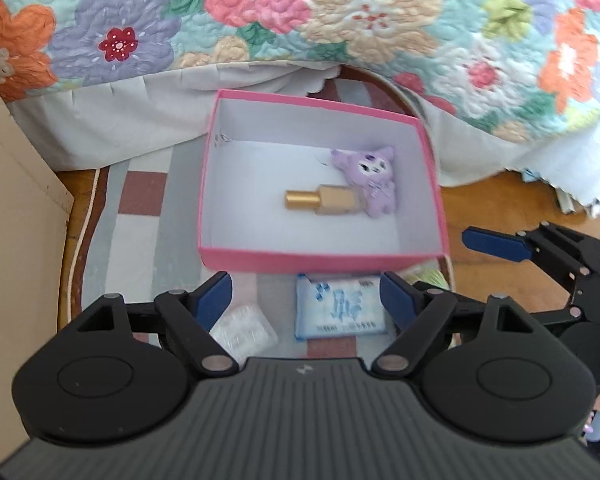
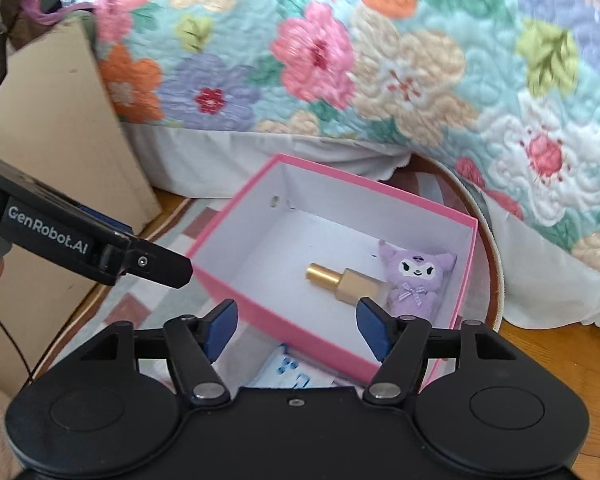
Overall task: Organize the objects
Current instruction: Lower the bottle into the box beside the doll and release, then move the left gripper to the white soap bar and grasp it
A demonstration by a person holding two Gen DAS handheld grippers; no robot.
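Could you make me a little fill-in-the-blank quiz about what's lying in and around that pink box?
1. The open pink cardboard box holds a purple plush toy and a small bottle with a ____ cap.
2. The blue-and-white tissue packet lies ____ the box.
3. The left gripper holds ____ between its blue fingers.
4. The bedspread is printed with ____.

Answers: gold; outside; nothing; flowers

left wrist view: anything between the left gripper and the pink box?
Yes. In the left wrist view a blue-and-white packet and a clear plastic case lie between the left gripper and the pink box.
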